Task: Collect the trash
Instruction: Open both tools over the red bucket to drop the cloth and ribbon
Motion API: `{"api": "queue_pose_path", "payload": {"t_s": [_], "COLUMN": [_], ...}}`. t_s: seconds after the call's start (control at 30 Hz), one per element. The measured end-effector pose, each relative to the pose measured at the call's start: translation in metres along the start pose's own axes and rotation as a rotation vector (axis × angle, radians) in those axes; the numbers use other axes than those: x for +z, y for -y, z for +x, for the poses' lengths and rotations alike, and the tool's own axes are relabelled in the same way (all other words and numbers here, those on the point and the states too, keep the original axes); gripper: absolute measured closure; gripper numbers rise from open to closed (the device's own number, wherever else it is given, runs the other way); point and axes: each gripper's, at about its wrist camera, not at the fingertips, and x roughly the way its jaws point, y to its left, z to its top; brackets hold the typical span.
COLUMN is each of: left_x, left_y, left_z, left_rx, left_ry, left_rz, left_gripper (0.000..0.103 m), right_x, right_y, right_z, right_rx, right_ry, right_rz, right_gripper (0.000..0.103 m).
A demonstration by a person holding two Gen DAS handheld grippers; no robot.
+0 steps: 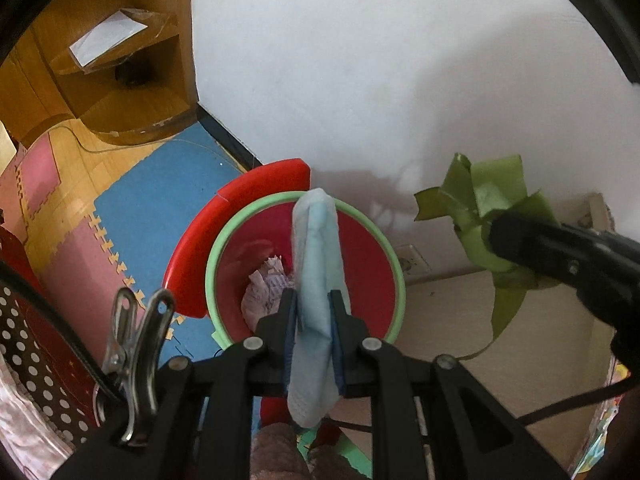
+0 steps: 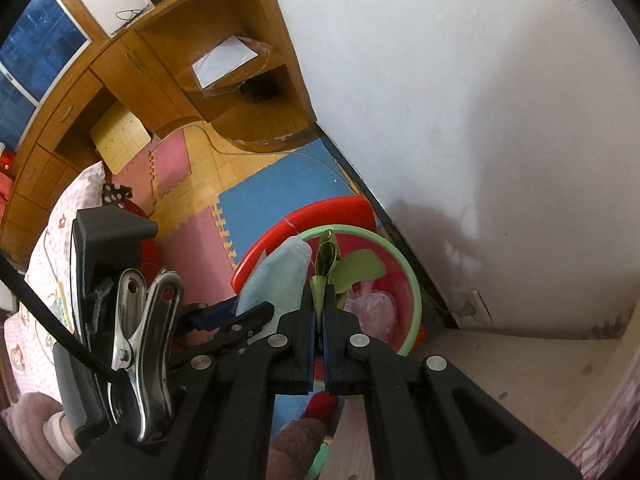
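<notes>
A red trash bin [image 1: 360, 240] with a green rim sits on the floor by the white wall, with crumpled paper [image 1: 266, 288] inside. My left gripper [image 1: 314, 300] is shut on a light blue face mask [image 1: 318, 256], held upright over the bin's mouth. To its right, my right gripper [image 1: 496, 248] is shut on a bunch of green tape strips [image 1: 486, 196], beside and above the bin. In the right wrist view the right gripper [image 2: 319, 292] pinches the green tape [image 2: 352, 268] over the bin [image 2: 414, 280], and the mask [image 2: 280, 276] hangs just left of it.
The red bin lid [image 1: 240, 204] leans behind the bin. Blue and pink foam floor mats [image 1: 160, 200] cover the wooden floor. A wooden desk [image 1: 120, 92] stands at the far left. A wall socket [image 1: 414, 262] is low on the wall near a beige surface [image 1: 520, 352].
</notes>
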Motion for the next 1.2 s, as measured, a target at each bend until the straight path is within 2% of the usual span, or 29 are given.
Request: {"api": "queue_pose_path", "payload": {"t_s": [0.47,0.67,0.8,0.9,1.2], "left_x": [0.006,0.005,0.005,0.004,-0.001], "left_y": [-0.005,-0.007,-0.009,-0.010,-0.003], "left_z": [0.009,0.005,-0.002,-0.011,-0.044], "left_rx": [0.004,0.001,0.001,0.003,-0.005], "left_ry": [-0.030,-0.034,-0.027,-0.017,0.004], "left_rz": [-0.011,-0.024,-0.032,-0.033,0.005], "left_gripper": [0.069,0.068,0.068,0.068,0.068], "right_x": [0.001,0.003,0.003,0.001,-0.009], "right_y": [0.011,0.011,0.014,0.014,0.005], "right_z": [0.020,0.023,0.022,0.018,-0.012], "right_rx": [-0.015,-0.014,-0.007,-0.006,0.016], "right_ry": [-0.038,-0.050,-0.044,-0.033,0.015], "right_rz": [0.041,0.057,0.083,0.098,0.133], "right_gripper": [0.100,0.100,0.086,0.081,0.080]}}
